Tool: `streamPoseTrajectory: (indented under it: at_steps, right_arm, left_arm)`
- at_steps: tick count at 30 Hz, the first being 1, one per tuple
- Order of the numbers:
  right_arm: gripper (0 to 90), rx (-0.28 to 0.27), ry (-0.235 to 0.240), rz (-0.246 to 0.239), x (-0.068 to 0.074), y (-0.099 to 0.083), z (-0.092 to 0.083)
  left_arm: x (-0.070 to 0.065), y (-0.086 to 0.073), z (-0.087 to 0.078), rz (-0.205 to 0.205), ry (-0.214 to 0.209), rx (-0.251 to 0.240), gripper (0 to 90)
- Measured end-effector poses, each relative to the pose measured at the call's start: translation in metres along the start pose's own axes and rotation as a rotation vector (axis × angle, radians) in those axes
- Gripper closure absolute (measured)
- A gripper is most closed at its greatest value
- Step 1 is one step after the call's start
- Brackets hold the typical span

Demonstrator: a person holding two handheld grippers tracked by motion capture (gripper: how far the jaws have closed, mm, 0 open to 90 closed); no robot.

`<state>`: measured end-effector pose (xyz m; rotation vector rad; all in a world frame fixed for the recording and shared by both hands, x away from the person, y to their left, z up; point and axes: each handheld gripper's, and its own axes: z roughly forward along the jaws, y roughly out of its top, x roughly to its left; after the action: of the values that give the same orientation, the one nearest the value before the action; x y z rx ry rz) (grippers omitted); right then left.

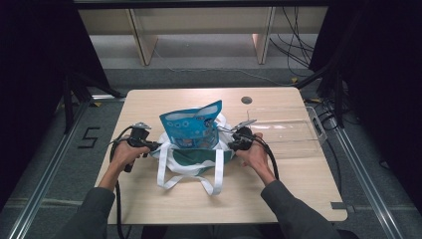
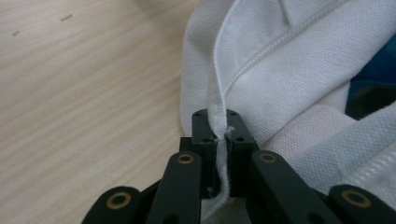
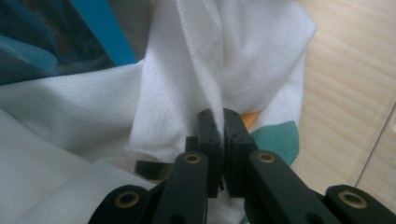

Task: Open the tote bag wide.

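Progress: the blue printed foil pouch (image 1: 191, 128) already stands inside the white woven fabric tote bag with a green lower band (image 1: 191, 160), at the centre of the light wooden table (image 1: 149, 104). Roughly its upper half projects above the bag mouth. Judged from this, loading is mostly done; what appears to remain is to settle the pouch fully, release the rim, and possibly gather the two white webbing handles (image 1: 211, 177), which lie slack on the table toward the person.

Left side: the left gripper (image 1: 153, 146) holds the bag's left rim. In the left gripper view its jaws stand together, clamped on a folded white hem (image 2: 215, 100) that runs up out of the pads (image 2: 204, 135).

Centre: the pouch stands upright with a slight lean. Its long axis runs near vertical; its printed face is turned toward the person, and its top edge rises to a peak at the right corner. The bag's long axis, taken along the mouth, runs left to right between the two grippers.

Right side: the right gripper (image 1: 234, 141) holds the opposite rim. In the right gripper view its jaws are likewise pressed together on a pleat of white cloth (image 3: 205, 84). A clear plastic tray (image 1: 293, 130) lies just beyond it, apart from the bag.
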<state>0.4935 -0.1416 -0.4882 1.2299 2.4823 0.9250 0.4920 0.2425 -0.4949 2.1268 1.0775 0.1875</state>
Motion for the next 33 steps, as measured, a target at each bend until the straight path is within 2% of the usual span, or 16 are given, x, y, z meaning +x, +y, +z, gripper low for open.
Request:
streamPoseTrajectory:
  at_steps: [3, 5, 6, 9, 10, 11, 15, 17, 18, 19, 20, 22, 23, 27, 28, 33]
  right_arm:
    - [88.3, 0.026, -0.005, -0.064, 0.004, -0.005, -0.005]
    - [88.2, 0.019, 0.009, -0.077, 0.004, -0.013, -0.010]
    - [88.3, -0.001, 0.032, -0.042, 0.005, -0.018, -0.012]
    - [88.2, -0.014, 0.045, -0.039, 0.004, -0.026, -0.016]
    - [88.2, -0.027, 0.019, -0.073, 0.005, -0.026, -0.014]
    - [88.2, 0.021, 0.027, -0.064, 0.007, -0.025, -0.018]
    - [87.7, 0.000, 0.035, -0.078, 0.006, -0.028, -0.019]
    - [86.2, -0.024, 0.035, -0.071, 0.004, -0.029, -0.017]
    - [82.9, -0.006, 0.048, -0.028, 0.005, -0.028, -0.019]
    - [72.7, -0.019, 0.049, -0.024, 0.002, -0.027, -0.022]
    - [65.1, -0.035, 0.016, -0.036, 0.000, -0.026, -0.023]
    - [58.4, -0.062, 0.030, 0.011, -0.005, -0.023, -0.033]
    - [59.3, -0.069, 0.024, 0.055, -0.007, -0.021, -0.040]
    - [59.6, -0.165, 0.050, -0.002, -0.009, -0.012, -0.071]
    - [60.2, -0.171, 0.092, 0.047, -0.003, -0.011, -0.076]
    - [63.5, -0.154, 0.195, -0.021, 0.021, -0.011, -0.088]
  left_arm:
    - [-0.007, -0.005, -0.002, 0.017, -0.016, 0.004, 85.1]
    - [-0.011, -0.008, -0.003, 0.015, -0.026, 0.004, 85.1]
    - [-0.014, -0.009, -0.003, 0.009, -0.031, 0.002, 85.1]
    - [-0.021, -0.011, -0.004, 0.034, -0.027, 0.016, 85.1]
    - [-0.022, -0.012, -0.004, 0.038, -0.028, 0.016, 85.0]
    - [-0.024, -0.013, -0.006, 0.048, -0.025, 0.021, 85.0]
    - [-0.025, -0.015, -0.008, 0.067, -0.023, 0.015, 84.2]
    - [-0.023, -0.014, -0.011, 0.052, -0.001, 0.016, 78.1]
    - [-0.021, -0.013, -0.015, 0.039, 0.033, 0.011, 70.6]
    - [-0.019, -0.012, -0.019, 0.031, 0.046, 0.002, 63.1]
    - [-0.017, -0.012, -0.025, 0.001, 0.049, -0.025, 58.4]
    - [-0.013, -0.012, -0.037, -0.053, 0.049, -0.076, 49.7]
    - [-0.014, -0.012, -0.044, -0.048, 0.048, -0.096, 51.6]
    - [-0.021, -0.010, -0.071, -0.034, 0.060, -0.158, 48.2]
    - [-0.025, -0.009, -0.076, -0.054, 0.045, -0.189, 49.7]
    - [-0.047, -0.007, -0.093, -0.016, -0.046, -0.221, 62.3]
